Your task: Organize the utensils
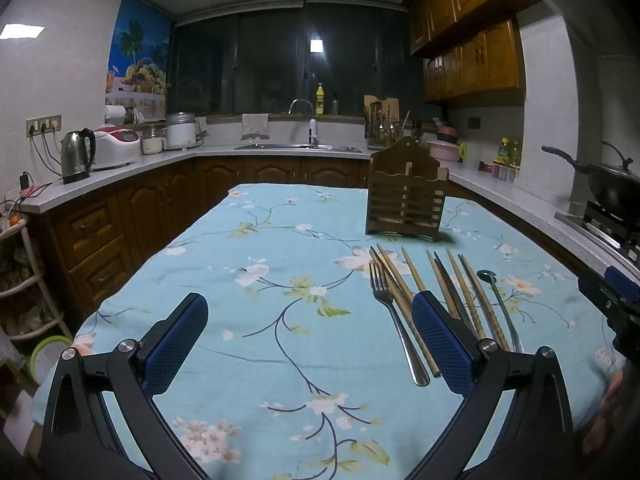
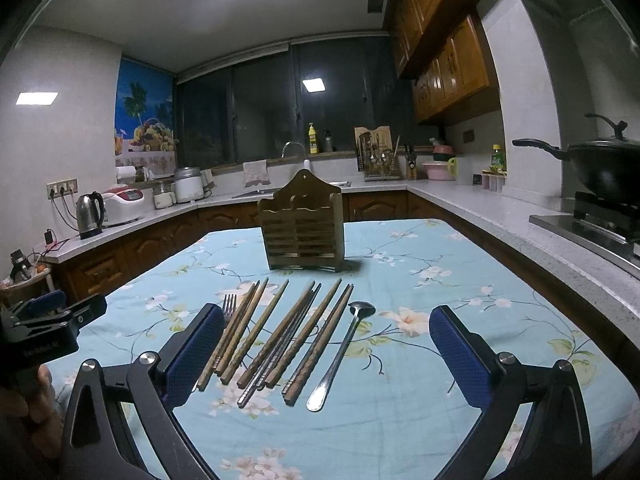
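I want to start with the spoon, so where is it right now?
In the right wrist view the spoon lies on the tablecloth at the right end of the utensil row, just right of the chopsticks, in front of the wooden holder.

fork (image 2: 229,305), chopsticks (image 2: 280,332), spoon (image 2: 344,348) flat before upright holder (image 2: 301,227)

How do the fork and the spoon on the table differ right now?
The fork lies at the left end of the utensil row, the spoon at the right end. The fork's handle is hidden behind the right tool's finger in the right wrist view, whereas the spoon shows whole. The fork ends in tines, the spoon in a small rounded bowl. Both are shiny metal, lying flat on the floral tablecloth, heads toward the wooden holder.
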Demonstrator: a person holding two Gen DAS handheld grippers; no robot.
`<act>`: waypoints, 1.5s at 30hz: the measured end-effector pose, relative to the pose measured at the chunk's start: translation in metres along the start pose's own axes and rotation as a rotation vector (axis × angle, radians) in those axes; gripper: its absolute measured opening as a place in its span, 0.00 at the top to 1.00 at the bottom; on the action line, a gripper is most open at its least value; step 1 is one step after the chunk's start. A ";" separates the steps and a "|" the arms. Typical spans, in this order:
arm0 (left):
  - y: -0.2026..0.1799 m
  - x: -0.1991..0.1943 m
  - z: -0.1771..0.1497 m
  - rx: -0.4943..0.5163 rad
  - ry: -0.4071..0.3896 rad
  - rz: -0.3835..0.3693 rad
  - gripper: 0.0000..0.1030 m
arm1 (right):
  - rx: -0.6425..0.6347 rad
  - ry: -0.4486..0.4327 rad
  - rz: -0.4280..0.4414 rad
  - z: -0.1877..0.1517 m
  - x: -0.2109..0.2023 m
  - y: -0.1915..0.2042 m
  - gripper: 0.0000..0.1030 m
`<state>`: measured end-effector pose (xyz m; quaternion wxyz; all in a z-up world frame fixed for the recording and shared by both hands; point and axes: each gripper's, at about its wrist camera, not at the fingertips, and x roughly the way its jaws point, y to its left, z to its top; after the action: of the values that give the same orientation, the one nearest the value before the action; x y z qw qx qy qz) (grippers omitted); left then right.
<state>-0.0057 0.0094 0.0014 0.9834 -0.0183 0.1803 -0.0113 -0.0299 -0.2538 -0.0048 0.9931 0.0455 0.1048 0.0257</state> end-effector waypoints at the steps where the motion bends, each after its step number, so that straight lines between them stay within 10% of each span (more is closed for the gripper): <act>1: 0.000 0.000 0.000 -0.001 0.002 -0.002 0.00 | 0.001 0.003 0.000 0.000 0.001 0.001 0.00; 20: 0.003 0.102 0.036 -0.084 0.355 -0.249 0.00 | 0.167 0.273 0.085 0.026 0.063 -0.036 0.01; 30: -0.013 0.174 0.045 -0.030 0.496 -0.340 0.11 | 0.281 0.524 0.105 0.021 0.144 -0.064 0.46; 38: -0.030 0.224 0.039 -0.011 0.598 -0.403 0.22 | 0.301 0.627 0.109 0.010 0.183 -0.073 0.58; 45: -0.041 0.242 0.033 0.026 0.623 -0.452 0.60 | 0.325 0.666 0.111 0.004 0.199 -0.080 0.77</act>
<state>0.2315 -0.0380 -0.0520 0.8543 -0.0408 0.4619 -0.2350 0.1689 -0.3217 -0.0499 0.8815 0.1970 0.4222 0.0761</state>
